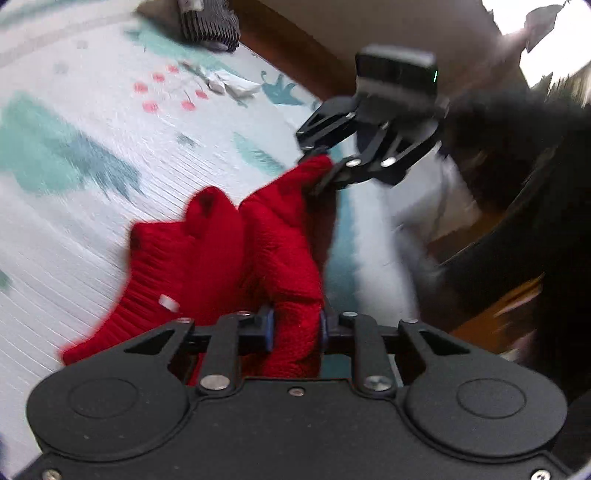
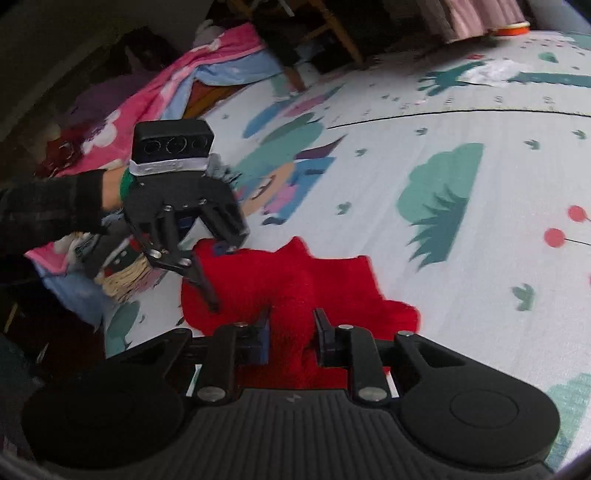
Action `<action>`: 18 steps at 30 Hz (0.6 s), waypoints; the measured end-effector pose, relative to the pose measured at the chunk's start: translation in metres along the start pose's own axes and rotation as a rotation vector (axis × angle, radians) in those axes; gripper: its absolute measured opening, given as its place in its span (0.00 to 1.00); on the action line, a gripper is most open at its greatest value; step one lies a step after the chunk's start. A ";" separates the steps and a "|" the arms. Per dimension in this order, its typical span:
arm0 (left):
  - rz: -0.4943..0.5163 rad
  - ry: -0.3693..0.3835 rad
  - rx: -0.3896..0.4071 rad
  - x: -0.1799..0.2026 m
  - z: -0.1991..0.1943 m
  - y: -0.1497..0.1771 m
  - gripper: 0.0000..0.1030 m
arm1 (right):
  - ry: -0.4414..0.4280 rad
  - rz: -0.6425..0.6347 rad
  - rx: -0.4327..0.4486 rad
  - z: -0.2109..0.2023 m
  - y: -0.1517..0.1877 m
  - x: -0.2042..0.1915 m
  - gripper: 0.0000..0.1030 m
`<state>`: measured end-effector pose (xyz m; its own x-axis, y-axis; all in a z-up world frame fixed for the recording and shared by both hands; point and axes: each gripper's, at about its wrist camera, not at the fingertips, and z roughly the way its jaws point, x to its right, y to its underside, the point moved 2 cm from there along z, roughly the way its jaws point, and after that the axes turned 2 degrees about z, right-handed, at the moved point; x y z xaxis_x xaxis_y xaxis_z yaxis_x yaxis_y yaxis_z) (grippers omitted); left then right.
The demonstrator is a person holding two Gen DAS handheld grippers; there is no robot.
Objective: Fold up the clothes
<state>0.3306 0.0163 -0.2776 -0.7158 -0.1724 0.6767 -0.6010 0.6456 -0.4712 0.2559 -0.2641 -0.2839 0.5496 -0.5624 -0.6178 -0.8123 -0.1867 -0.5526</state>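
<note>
A small red knit garment [image 1: 229, 254] lies bunched on a white play mat [image 1: 74, 155] printed with green and pink shapes. My left gripper [image 1: 295, 328] is shut on a fold of the red garment at its near edge. My right gripper [image 1: 321, 168] shows in the left wrist view, pinching the garment's far corner. In the right wrist view my right gripper [image 2: 290, 332] is shut on a ridge of the red garment [image 2: 295, 280]. My left gripper [image 2: 218, 273] shows there at the garment's far left edge.
A grey striped folded cloth [image 1: 210, 26] lies at the mat's far edge, with crumpled white paper [image 1: 232, 85] near it. A pink and blue blanket [image 2: 177, 88] and a wooden chair leg [image 2: 295, 74] lie beyond the mat [image 2: 443, 177]. A brown floor [image 1: 295, 48] borders the mat.
</note>
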 end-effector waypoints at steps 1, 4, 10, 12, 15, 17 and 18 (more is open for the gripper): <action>-0.053 0.006 0.000 -0.011 0.000 0.000 0.20 | 0.013 0.037 -0.007 0.004 -0.002 0.009 0.24; -0.199 -0.100 -0.015 -0.048 0.001 0.000 0.24 | 0.078 0.161 -0.043 0.026 -0.010 0.044 0.26; -0.121 -0.486 0.128 -0.029 -0.028 -0.001 0.58 | 0.177 0.173 -0.031 0.044 -0.024 0.049 0.27; -0.077 -0.574 0.231 -0.004 -0.047 0.012 0.58 | 0.186 0.177 -0.020 0.042 -0.021 0.045 0.29; -0.009 -0.728 0.414 0.041 -0.068 0.041 0.58 | 0.255 0.110 0.001 0.032 -0.017 0.032 0.39; 0.040 -0.803 0.510 0.074 -0.068 0.070 0.58 | 0.333 -0.001 0.051 0.022 -0.013 0.015 0.46; 0.067 -0.845 0.519 0.086 -0.061 0.083 0.58 | 0.376 -0.066 0.082 0.016 -0.011 0.006 0.51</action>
<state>0.2407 0.1005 -0.2239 -0.6509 -0.7512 0.1096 -0.4869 0.3023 -0.8195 0.2712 -0.2523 -0.2902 0.4775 -0.8104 -0.3396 -0.7511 -0.1759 -0.6363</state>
